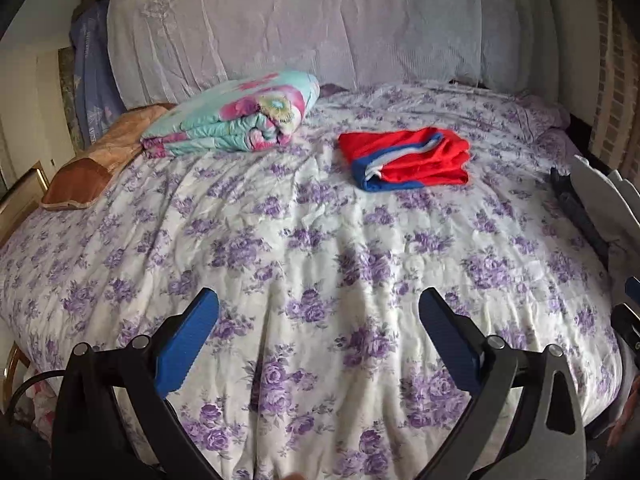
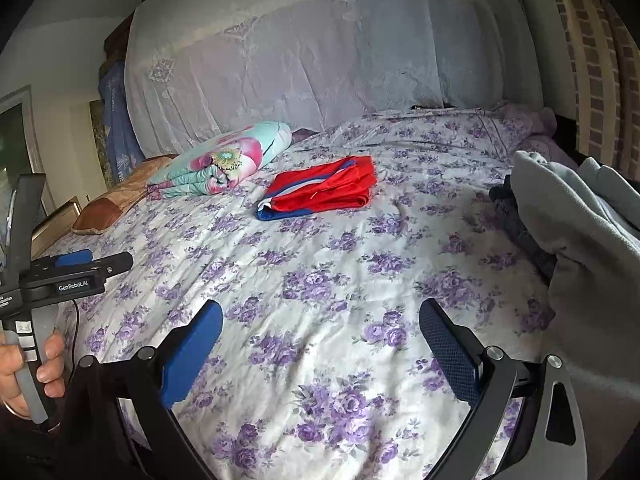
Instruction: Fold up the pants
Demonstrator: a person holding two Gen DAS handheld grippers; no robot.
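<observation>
pants (image 1: 404, 160): folded, long axis left-right on bed (image 1: 320, 264) | grey garment (image 2: 580, 240): cut off at right | left claw (image 1: 319, 316), right claw (image 2: 320, 320): wide open, empty

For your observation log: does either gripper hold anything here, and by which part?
Nothing is held. The left gripper and right gripper are both open above the bedspread; the red pants lie folded, untouched.

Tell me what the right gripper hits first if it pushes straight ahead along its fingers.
Most likely the floral bedspread: the right gripper is open, holds nothing, and points slightly down over bare cover. The folded red pants lie farther along, a little left of centre. Depth is hard to judge through the fisheye.
</observation>
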